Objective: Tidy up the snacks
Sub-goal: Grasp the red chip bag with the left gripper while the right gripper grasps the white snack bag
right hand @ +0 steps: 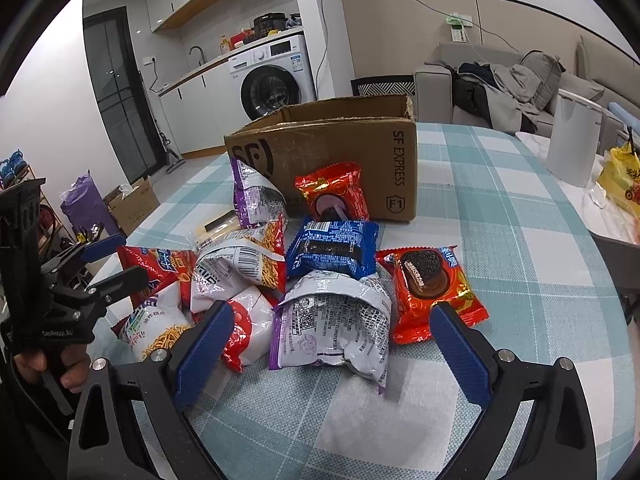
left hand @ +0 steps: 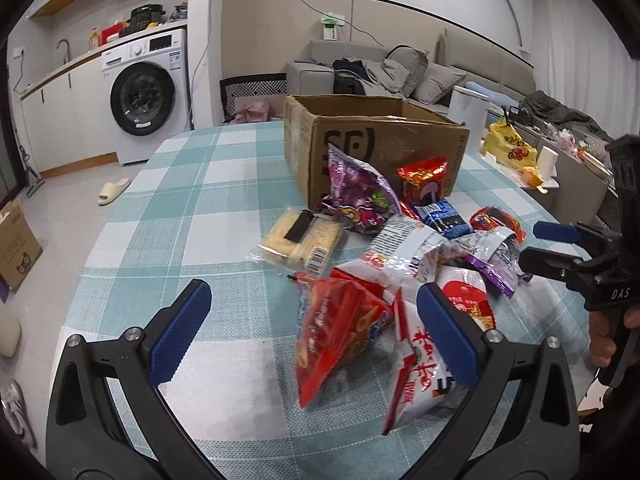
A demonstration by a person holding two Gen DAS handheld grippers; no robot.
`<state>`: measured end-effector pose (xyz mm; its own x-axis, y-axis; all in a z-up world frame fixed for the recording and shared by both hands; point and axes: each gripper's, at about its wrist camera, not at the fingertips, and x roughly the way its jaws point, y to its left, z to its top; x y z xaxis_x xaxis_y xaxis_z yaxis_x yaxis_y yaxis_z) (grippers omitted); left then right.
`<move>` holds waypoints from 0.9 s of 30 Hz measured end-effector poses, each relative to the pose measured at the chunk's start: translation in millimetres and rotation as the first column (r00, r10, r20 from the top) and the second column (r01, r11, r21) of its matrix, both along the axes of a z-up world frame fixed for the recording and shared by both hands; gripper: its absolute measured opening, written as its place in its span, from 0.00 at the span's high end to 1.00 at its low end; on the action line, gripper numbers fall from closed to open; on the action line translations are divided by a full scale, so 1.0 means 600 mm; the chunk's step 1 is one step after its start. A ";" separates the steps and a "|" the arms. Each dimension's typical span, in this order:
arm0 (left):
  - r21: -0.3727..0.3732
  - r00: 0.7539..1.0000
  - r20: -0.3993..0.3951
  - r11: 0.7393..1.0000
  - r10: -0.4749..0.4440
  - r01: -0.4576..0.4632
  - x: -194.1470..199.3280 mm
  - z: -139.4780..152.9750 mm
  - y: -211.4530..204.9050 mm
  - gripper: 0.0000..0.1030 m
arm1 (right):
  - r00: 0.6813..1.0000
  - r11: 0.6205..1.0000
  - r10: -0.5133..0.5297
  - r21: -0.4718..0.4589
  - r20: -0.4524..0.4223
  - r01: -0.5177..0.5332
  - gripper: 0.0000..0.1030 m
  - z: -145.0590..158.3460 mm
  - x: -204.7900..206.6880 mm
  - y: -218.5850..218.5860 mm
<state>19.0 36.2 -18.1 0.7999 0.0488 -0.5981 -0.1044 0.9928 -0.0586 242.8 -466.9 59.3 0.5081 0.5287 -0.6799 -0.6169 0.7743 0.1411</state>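
A heap of snack packs lies on the checked tablecloth [left hand: 208, 216] in front of an open cardboard box [left hand: 376, 140] [right hand: 320, 152]. My left gripper [left hand: 314, 334] is open, its blue pads either side of a red triangular bag [left hand: 336, 332], with a white-and-red bag [left hand: 416, 364] by the right pad. My right gripper [right hand: 332, 354] is open too, straddling a silver-and-purple bag [right hand: 332, 328]. A red cookie pack [right hand: 428, 284] lies just beyond its right finger. A blue pack [right hand: 332, 248] sits behind, and another red pack [right hand: 332, 194] leans on the box.
A clear cracker pack [left hand: 298, 238] and a purple bag [left hand: 360, 196] lie left of the heap. A white cylinder appliance [right hand: 572, 140] and a yellow bag [right hand: 620, 184] stand on a side surface to the right. Bare cloth stretches left of the box.
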 end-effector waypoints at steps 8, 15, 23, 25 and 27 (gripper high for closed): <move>-0.034 0.998 -0.050 0.998 0.049 -0.050 0.012 -0.014 0.023 0.01 | 1.000 1.000 -0.011 -0.020 -0.028 0.011 0.04 -0.011 0.008 0.002; -0.070 0.990 -0.129 0.996 0.049 -0.058 0.029 -0.035 0.031 0.00 | 0.995 1.000 -0.010 -0.023 -0.098 0.007 0.14 -0.026 0.025 0.011; -0.097 0.983 -0.186 0.995 0.001 -0.019 0.048 -0.051 0.020 0.06 | 0.991 0.999 -0.008 -0.033 -0.130 0.003 0.15 -0.035 0.034 0.027; -0.124 0.981 -0.192 0.992 -0.012 -0.012 0.052 -0.055 0.023 0.08 | 0.990 0.999 -0.007 -0.032 -0.141 0.003 0.15 -0.037 0.036 0.028; -0.143 0.980 -0.196 0.990 -0.029 0.001 0.057 -0.058 0.024 0.13 | 0.989 0.999 -0.005 -0.039 -0.147 -0.001 0.16 -0.039 0.037 0.032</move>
